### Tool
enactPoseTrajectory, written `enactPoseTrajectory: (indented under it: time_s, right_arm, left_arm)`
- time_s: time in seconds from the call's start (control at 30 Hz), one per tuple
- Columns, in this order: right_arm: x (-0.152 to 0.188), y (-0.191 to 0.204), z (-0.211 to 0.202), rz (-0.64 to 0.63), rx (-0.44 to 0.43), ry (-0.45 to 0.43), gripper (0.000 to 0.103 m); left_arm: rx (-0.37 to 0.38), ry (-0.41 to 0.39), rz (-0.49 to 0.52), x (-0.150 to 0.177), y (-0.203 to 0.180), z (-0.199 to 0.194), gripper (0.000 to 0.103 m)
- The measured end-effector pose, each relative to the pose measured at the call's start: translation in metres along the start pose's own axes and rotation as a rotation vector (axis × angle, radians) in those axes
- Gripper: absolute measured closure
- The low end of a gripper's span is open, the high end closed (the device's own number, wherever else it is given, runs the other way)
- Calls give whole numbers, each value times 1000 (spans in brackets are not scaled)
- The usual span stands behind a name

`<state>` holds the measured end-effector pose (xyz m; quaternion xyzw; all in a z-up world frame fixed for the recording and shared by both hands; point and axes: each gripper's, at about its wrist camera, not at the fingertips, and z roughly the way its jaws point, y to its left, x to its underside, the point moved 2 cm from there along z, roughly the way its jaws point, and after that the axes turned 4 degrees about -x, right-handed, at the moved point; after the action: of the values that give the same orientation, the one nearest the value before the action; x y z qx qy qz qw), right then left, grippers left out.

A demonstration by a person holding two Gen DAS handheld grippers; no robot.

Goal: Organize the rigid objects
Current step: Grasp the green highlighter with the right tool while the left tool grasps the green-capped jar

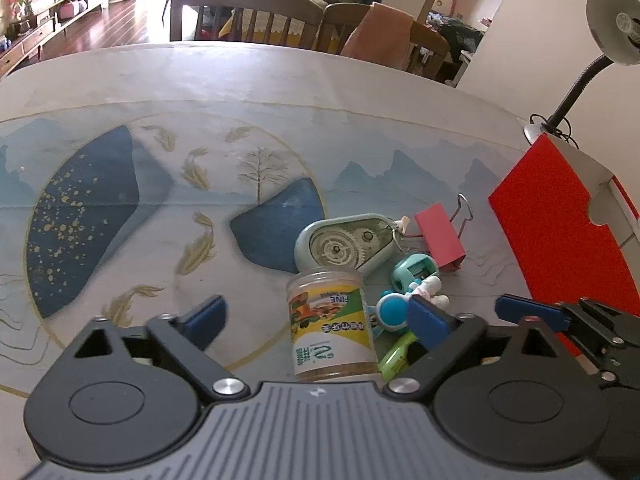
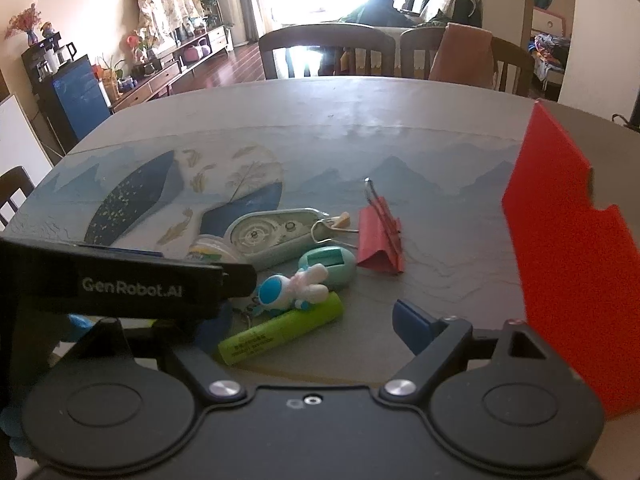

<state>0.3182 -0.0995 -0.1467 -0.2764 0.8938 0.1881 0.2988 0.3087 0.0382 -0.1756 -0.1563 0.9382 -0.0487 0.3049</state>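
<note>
Straddling the upright fish-food jar (image 1: 331,326), left gripper (image 1: 318,314) stands wide, nothing clamped; right gripper (image 2: 312,320), equally wide and empty, sits nearer the green highlighter (image 2: 282,330), lying diagonally on worktop (image 2: 440,220).

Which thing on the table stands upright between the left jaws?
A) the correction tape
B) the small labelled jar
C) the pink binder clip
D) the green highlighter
B: the small labelled jar stands upright between the open blue pads, while the others lie flat beyond or to its right.
</note>
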Motion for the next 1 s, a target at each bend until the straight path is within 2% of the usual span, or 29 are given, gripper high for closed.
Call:
enactPoseTrajectory:
  time_s: [0.13, 0.37, 0.57, 0.67, 0.8, 0.87, 1.0]
  right_arm:
    - [0, 3, 8, -2, -1, 9, 16]
    - [8, 4, 19, -13, 14, 41, 20]
    - [18, 2, 15, -34, 43, 47, 24]
    - [19, 1, 12, -37, 54, 43, 32]
    - [20, 0, 9, -39, 87, 39, 51]
    - [19, -1, 9, -38, 95, 38, 58]
    - [15, -5, 9, -30, 105, 42, 82]
  left_arm:
    - [0, 8, -5, 1, 1, 3, 27]
    - [-3, 16, -1, 6, 4, 6, 34]
    - [-3, 2, 42, 14, 1, 2, 39]
    - [-2, -5, 57, 18, -1, -1, 47]
    - [5, -6, 75, 22, -3, -3, 60]
    - [1, -9, 83, 23, -4, -4, 60]
    - [-6, -3, 94, 23, -6, -5, 60]
